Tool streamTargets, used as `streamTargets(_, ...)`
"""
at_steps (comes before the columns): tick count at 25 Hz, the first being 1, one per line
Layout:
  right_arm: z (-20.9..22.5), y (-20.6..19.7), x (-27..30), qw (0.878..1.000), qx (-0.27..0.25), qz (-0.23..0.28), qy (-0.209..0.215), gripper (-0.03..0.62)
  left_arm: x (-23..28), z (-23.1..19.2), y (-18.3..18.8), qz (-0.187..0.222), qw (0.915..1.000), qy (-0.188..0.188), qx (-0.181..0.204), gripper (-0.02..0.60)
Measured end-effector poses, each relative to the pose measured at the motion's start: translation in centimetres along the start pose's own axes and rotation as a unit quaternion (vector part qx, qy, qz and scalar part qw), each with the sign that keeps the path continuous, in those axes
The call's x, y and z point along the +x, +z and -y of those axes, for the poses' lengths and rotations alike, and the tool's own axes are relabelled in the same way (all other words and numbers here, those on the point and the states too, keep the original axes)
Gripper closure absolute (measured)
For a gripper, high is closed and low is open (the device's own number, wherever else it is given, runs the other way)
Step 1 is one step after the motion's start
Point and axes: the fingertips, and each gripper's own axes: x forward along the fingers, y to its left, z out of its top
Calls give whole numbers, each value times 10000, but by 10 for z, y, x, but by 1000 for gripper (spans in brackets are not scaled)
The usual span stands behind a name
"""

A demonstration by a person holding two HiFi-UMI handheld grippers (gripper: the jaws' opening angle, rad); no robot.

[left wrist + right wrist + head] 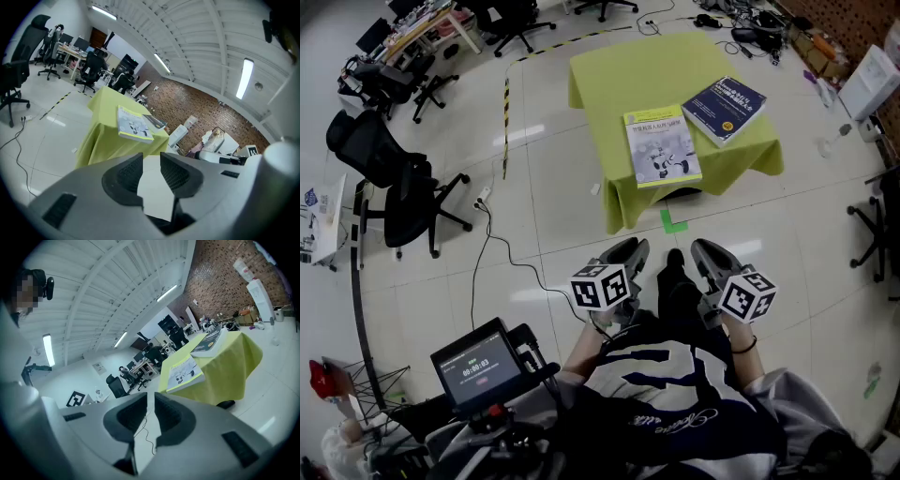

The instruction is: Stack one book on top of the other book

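Currently, seen from the head view, a person stands on a pale floor [553, 187], well short of a low tabletop [619, 75] draped in a yellow-green cloth at twelve o'clock. Both books still lie apart on it, so the stacking has not begun.

A white book [662, 145] with a yellow-green border and a small cover illustration lies flat near the front edge of the tabletop. A dark blue book [725, 109] with pale title print and a round emblem lies flat at two o'clock from the white one, turned at an angle. From the head view they look just beside each other; whether their corners touch is unclear.

The left gripper [630, 249] and right gripper [709, 251] are held close to the person's body, side by side, pointing toward the tabletop and slightly down. This looks like a carrying pose for the approach.

In the left gripper view its fingers [125, 174] stand apart, with only floor showing between them. In the right gripper view its fingers [131, 417] are almost together, with a thin slit between them, gripping nothing.
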Motion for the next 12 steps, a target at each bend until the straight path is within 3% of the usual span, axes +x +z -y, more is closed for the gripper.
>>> streamTargets(1, 5, 5, 6, 10000, -10, -20, 36, 543, 6, -5, 4, 9, 10000, 16, -82, 468)
streamTargets(6, 62, 40, 55, 9996, -21, -292, 38, 487, 59, -40, 33, -68, 9985, 217, -488, 420)
streamTargets(12, 142, 64, 108, 9954, 198, -939, -58, 376, 122, -82, 59, -172, 9896, 505, -1333, 362)
